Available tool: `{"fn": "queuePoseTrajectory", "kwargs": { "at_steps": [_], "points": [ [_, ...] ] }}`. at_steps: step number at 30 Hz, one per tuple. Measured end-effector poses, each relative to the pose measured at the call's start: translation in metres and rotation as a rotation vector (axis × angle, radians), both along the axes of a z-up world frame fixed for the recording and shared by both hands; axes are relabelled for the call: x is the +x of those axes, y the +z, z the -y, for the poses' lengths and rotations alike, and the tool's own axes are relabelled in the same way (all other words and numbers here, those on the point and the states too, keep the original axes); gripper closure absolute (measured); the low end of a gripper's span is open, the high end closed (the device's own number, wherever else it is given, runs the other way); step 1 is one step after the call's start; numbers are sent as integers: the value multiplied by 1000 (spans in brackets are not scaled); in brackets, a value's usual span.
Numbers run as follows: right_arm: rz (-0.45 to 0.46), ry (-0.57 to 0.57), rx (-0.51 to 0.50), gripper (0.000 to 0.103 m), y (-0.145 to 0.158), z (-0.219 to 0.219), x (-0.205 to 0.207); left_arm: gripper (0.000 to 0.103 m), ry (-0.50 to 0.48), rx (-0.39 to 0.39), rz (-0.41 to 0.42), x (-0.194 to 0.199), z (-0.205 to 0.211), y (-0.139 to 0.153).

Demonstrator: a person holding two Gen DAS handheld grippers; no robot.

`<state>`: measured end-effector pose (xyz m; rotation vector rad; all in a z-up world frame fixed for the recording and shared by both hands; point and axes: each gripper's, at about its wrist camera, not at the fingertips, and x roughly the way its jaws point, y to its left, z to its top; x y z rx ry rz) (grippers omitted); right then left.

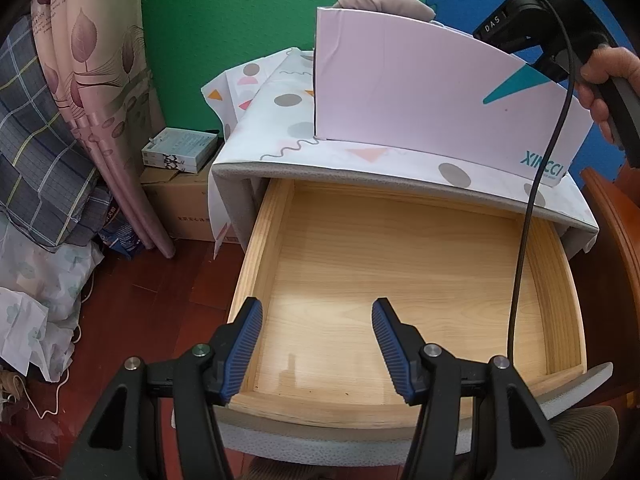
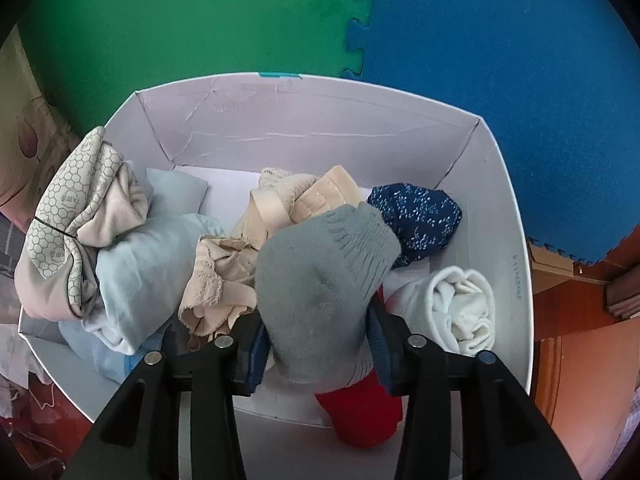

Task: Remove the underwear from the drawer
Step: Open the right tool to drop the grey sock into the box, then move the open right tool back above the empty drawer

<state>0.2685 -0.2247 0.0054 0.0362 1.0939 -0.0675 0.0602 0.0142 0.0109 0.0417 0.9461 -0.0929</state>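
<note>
In the left wrist view the wooden drawer [image 1: 400, 264] is pulled out and nothing lies in it. My left gripper [image 1: 316, 344] is open above its front part. A pale box [image 1: 420, 96] stands on the cabinet top, and my right gripper's body [image 1: 536, 28] is held over it. In the right wrist view my right gripper [image 2: 320, 344] is shut on a grey rolled garment [image 2: 316, 280] above the box [image 2: 504, 240]. The box holds rolled underwear: light blue [image 2: 152, 264], beige lace [image 2: 224, 276], navy floral [image 2: 416, 220], white [image 2: 452, 308], red [image 2: 360, 412].
A patterned cloth [image 1: 280, 128] covers the cabinet top. Left of the cabinet stand a cardboard carton [image 1: 180, 204] with small boxes [image 1: 180, 148] on it, a curtain [image 1: 92, 92] and piled fabric [image 1: 44, 184]. A cable [image 1: 520, 248] hangs across the drawer. A wooden edge [image 1: 616, 232] is at right.
</note>
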Motion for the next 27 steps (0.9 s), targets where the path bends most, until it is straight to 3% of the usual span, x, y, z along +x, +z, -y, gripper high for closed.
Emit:
{"fn": "queuePoseTrajectory", "kwargs": {
  "at_steps": [2,9,11,15,21,27],
  "points": [
    [30,-7,-9,38,3,2,-5,45,-1,0,0,1,0,0],
    [78,-2,-16,30,20,3,-26,45,-2,3,2,0,1,-1],
    [110,9,-14,18,31,3,-38,45,-8,2,5,0,1,-1],
    [174,32,-28,15,52,-2,-66,45,-8,1,2,0,2,-1],
    [278,54,-47,9,74,-7,-143,45,-17,14,5,-1,8,0],
    [347,34,-70,0,54,-12,-231,45,-27,0,28,-5,11,5]
  ]
}}
